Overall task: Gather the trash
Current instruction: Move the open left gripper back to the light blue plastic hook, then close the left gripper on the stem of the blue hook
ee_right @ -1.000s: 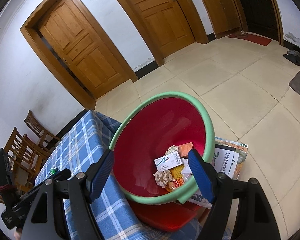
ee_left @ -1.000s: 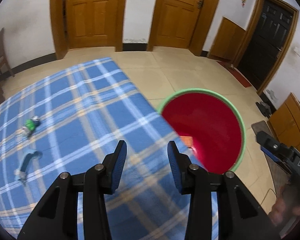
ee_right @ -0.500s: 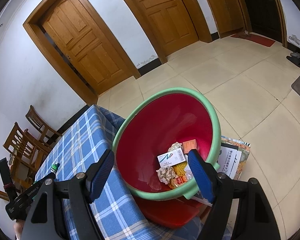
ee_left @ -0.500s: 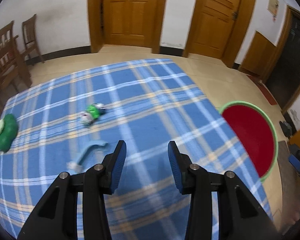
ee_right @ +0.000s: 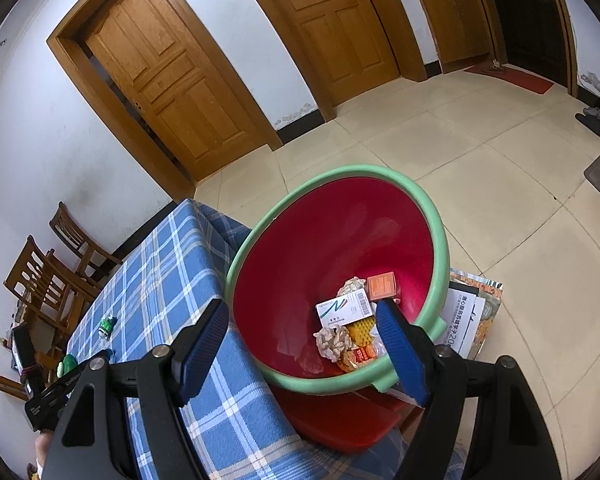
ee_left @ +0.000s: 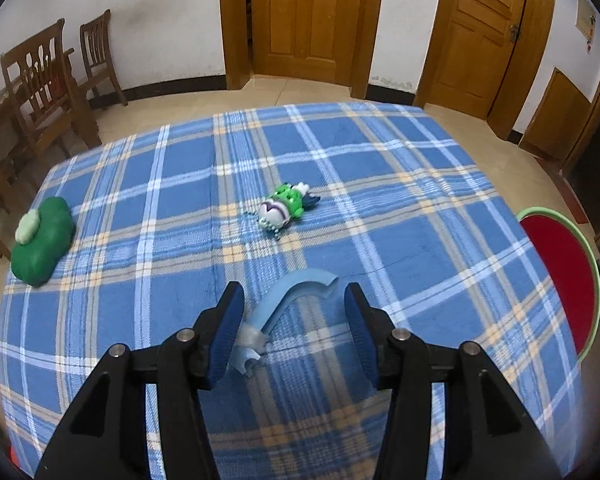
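Red basin [ee_right: 284, 280] holds boxes and wrappers — right tool [ee_right: 300, 336] open, left tool [ee_left: 292, 328] opening over blue scrap [ee_left: 288, 300].

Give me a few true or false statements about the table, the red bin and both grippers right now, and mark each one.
1. The pale blue curved piece lies on the checked cloth between the left gripper fingers. True; its jaws are opening, not gripping it.
2. The red bin is empty. False: it holds boxes and wrappers.
3. The right gripper holds a box. False: it is open, holding nothing.
4. A green toy lies on the cloth. True.
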Demonstrator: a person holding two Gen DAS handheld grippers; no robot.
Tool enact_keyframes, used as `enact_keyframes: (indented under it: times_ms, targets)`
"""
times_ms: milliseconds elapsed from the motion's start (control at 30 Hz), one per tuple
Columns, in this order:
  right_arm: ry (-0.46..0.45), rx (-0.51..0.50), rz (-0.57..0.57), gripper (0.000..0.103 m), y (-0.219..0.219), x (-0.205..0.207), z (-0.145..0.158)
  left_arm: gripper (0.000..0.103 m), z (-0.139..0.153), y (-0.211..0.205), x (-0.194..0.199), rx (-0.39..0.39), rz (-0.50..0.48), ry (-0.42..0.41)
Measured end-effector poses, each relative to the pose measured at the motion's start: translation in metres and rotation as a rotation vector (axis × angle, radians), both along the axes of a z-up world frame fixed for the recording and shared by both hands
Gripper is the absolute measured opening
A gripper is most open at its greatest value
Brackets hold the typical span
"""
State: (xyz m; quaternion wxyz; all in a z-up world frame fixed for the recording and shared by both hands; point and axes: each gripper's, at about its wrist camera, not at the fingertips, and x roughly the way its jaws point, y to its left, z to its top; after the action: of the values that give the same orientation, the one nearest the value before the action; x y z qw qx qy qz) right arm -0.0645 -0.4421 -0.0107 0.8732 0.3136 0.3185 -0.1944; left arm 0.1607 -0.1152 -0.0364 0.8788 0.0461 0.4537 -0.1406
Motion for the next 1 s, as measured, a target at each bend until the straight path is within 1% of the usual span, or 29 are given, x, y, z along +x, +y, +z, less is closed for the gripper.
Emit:
enact_keyframes:
  times_ms: [67, 267, 367, 467, 500, 567, 633, 667, 733, 900, 1000]
  targets:
    - [0.005, -0.001, 0.001, 0.078, 0.001, 0.002, 0.000, 0.052, -0.004, 0.001, 0.001, -0.006, 0.000, 0.006]
    - [0.019, -0.004, 0.010, 0.078, 0.005, 0.006, -0.002, 0.052, -0.008, -0.002, 0.001, -0.003, 0.002, -0.013]
    - [0.023, -0.009, 0.021, 0.078, 0.010, 0.009, -0.002, 0.050, -0.009, -0.005, -0.001, 0.025, -0.010, -0.027]
    - [0.024, -0.018, 0.034, 0.078, 0.014, 0.010, 0.001, 0.039, -0.008, -0.006, -0.004, 0.052, -0.021, -0.042]
    - [0.023, -0.021, 0.039, 0.078, 0.016, 0.010, 0.002, 0.037, -0.008, -0.005, -0.006, 0.055, -0.022, -0.047]
    - [0.023, -0.026, 0.048, 0.078, 0.020, 0.012, 0.003, 0.027, -0.007, -0.002, -0.008, 0.061, -0.022, -0.051]
    - [0.022, -0.031, 0.058, 0.078, 0.024, 0.013, 0.005, 0.021, -0.007, 0.002, -0.010, 0.059, -0.021, -0.046]
    - [0.022, -0.034, 0.066, 0.078, 0.027, 0.014, 0.006, 0.015, -0.007, 0.005, -0.011, 0.056, -0.019, -0.043]
    - [0.019, -0.038, 0.079, 0.078, 0.032, 0.015, 0.008, 0.011, -0.008, 0.010, -0.012, 0.036, -0.017, -0.026]
    - [0.014, -0.062, 0.121, 0.078, 0.045, 0.021, 0.018, 0.010, -0.006, 0.026, -0.013, -0.045, 0.012, 0.011]
    - [0.008, -0.081, 0.160, 0.078, 0.057, 0.025, 0.027, 0.010, -0.002, 0.033, -0.015, -0.072, 0.027, 0.008]
